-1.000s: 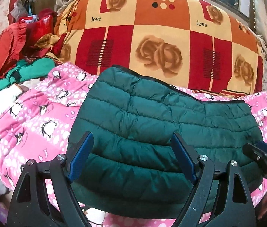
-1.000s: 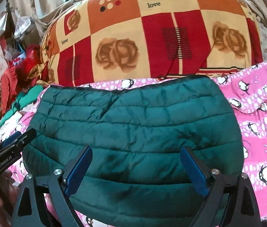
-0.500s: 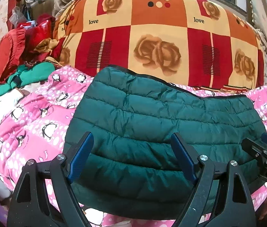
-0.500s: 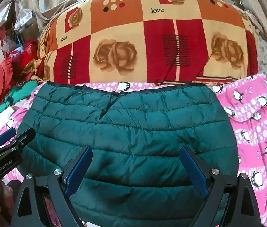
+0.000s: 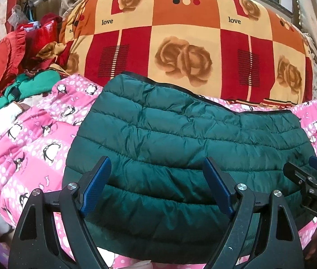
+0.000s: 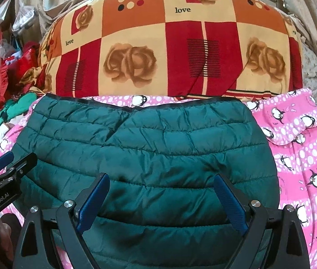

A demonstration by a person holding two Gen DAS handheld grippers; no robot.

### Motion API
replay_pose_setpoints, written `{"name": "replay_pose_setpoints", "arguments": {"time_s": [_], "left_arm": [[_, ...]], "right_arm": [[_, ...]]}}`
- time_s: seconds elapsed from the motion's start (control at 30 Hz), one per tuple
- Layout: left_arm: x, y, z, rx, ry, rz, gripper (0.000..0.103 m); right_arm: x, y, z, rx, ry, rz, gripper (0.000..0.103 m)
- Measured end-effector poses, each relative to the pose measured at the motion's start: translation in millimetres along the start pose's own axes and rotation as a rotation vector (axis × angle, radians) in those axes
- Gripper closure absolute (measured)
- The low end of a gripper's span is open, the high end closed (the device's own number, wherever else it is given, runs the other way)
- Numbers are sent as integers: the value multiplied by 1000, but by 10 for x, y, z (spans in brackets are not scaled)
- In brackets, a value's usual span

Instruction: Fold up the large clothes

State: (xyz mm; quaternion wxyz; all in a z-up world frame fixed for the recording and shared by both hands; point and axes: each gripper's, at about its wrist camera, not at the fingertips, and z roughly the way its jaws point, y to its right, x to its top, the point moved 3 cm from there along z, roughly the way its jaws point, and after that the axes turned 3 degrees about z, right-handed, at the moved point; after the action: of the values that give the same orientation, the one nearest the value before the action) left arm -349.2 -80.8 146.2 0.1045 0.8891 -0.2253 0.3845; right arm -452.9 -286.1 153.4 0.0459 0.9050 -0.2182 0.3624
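A dark green quilted puffer jacket [image 5: 181, 143] [image 6: 145, 148] lies folded into a wide block on the pink penguin-print bedspread [image 5: 30, 148] [image 6: 302, 161]. My left gripper [image 5: 156, 179] hovers open above the jacket's near left part, with nothing between its blue pads. My right gripper [image 6: 161, 192] hovers open above the near right part, also holding nothing. Each gripper shows at the edge of the other's view: the right gripper [image 5: 313, 183] at the right, the left gripper [image 6: 1, 172] at the left.
A big rolled quilt [image 5: 181, 40] [image 6: 172, 49] with red, orange and cream rose squares rises behind the jacket. Red and green clothes [image 5: 23, 67] are piled at the far left. A window and curtains stand beyond the quilt.
Both views shifted slightly: the jacket sits a little lower and further right in the left wrist view, and the quilt fills more of the right wrist view. Both grippers stayed open.
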Motion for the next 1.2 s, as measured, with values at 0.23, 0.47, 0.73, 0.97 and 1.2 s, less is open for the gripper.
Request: {"name": "replay_pose_setpoints", "arguments": {"time_s": [0.23,0.47,0.73,0.97,1.2], "left_arm": [[-6,-3,71,2,-18,-2,19],[17,-53,108,2,-25,-19,19],[21,-71,111,2,-26,-23,19],[18,-80,116,2,-27,-25,19],[16,-92,118,2,-24,-25,19]], "right_arm": [[14,32,48,-27,-13,-3,11],[40,33,84,-36,-24,-6,11],[43,21,95,-41,-26,-10,11],[50,21,98,-42,-24,-10,11],[52,24,100,-40,-22,-10,11]]}}
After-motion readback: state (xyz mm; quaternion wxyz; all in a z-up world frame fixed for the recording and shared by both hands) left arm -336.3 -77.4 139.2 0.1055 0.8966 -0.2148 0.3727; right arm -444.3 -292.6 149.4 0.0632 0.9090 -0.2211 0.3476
